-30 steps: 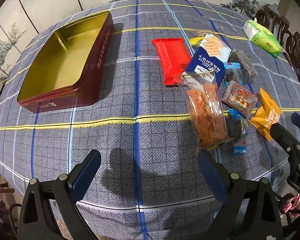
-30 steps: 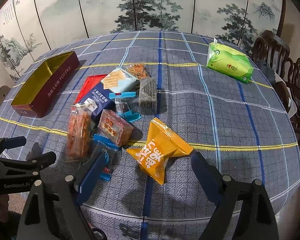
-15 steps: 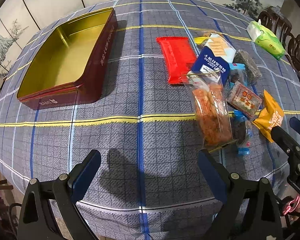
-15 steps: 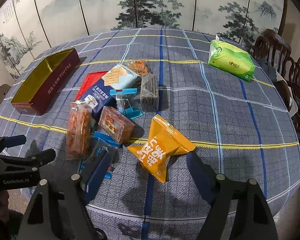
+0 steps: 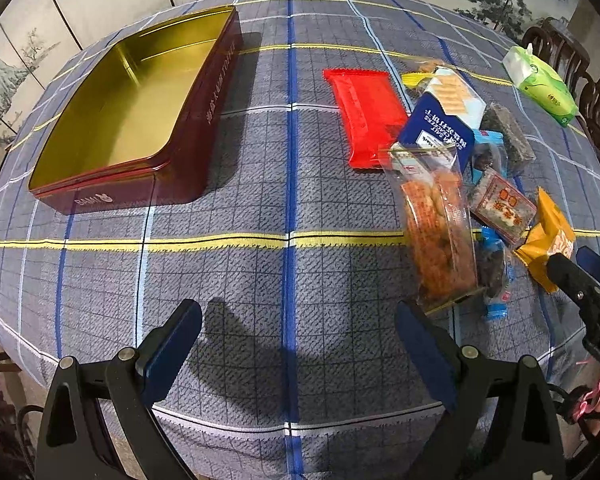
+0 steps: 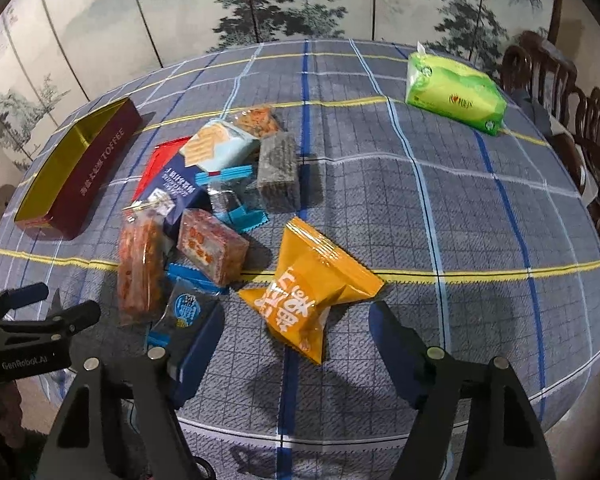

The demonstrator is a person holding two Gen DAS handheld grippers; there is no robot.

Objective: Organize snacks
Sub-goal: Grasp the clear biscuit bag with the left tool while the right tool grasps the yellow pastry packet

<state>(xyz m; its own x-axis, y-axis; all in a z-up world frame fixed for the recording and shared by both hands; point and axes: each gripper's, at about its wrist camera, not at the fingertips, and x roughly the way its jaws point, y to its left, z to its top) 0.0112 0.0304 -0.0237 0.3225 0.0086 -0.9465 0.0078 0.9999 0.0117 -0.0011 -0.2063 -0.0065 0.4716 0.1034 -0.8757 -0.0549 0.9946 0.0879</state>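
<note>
An open dark-red tin with a gold inside sits empty at the far left of the table. To its right is a pile of snacks: a red packet, a blue cracker box, a clear bag of orange snacks and several small packs. An orange bag lies at the near right of the pile. My right gripper is open, its fingers on either side of the bag's near end, not pressing it. My left gripper is open over bare cloth, nothing between its fingers.
A green tissue pack lies at the far right of the round table with its checked cloth. Dark wooden chairs stand at the right edge, and a painted folding screen is behind. My left gripper shows at the right wrist view's left edge.
The right gripper's jaws have narrowed and come closer to the orange bag. The left gripper has hardly moved and stays open.
</note>
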